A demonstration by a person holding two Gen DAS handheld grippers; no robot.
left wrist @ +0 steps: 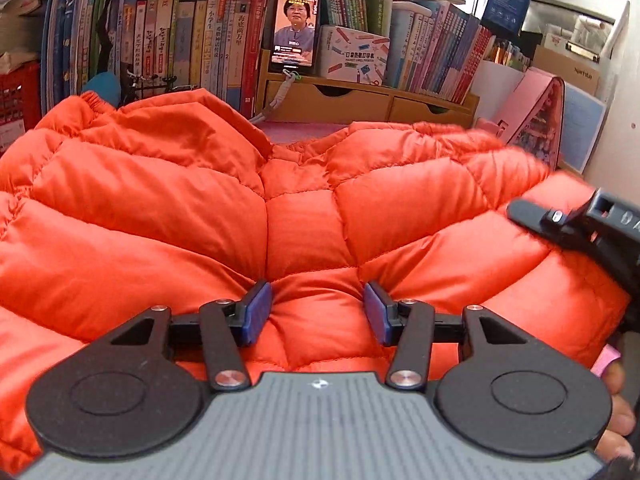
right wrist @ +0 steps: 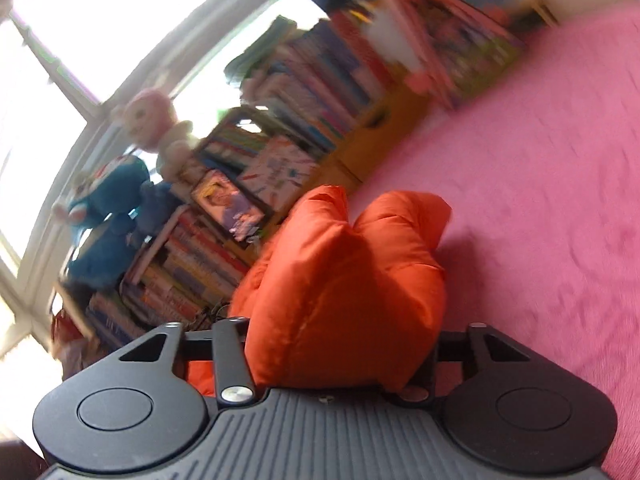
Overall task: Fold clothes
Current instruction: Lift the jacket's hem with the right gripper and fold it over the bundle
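Observation:
An orange quilted puffer jacket [left wrist: 200, 200] fills the left wrist view, lying puffed up on a pink surface [left wrist: 304, 130]. My left gripper [left wrist: 316, 312] is at its near edge, and its blue pads [left wrist: 256, 312] pinch a bulge of the fabric, with creases radiating from it. At the right edge of that view, black parts of the right gripper [left wrist: 536, 216] rest against the jacket's side. In the right wrist view, a bunched fold of the jacket [right wrist: 340, 280] stands between the fingers of my right gripper [right wrist: 340, 344]. It hides the pads, and the fabric looks squeezed.
Rows of books [left wrist: 180, 40], a lit phone [left wrist: 295, 28] and a wooden drawer unit [left wrist: 360, 100] line the back. A pink box [left wrist: 528, 120] leans at the right. Plush toys [right wrist: 108, 216] sit on book stacks by the window. Pink blanket [right wrist: 540, 200] spreads to the right. A hand's fingers [left wrist: 616, 420] show at the lower right.

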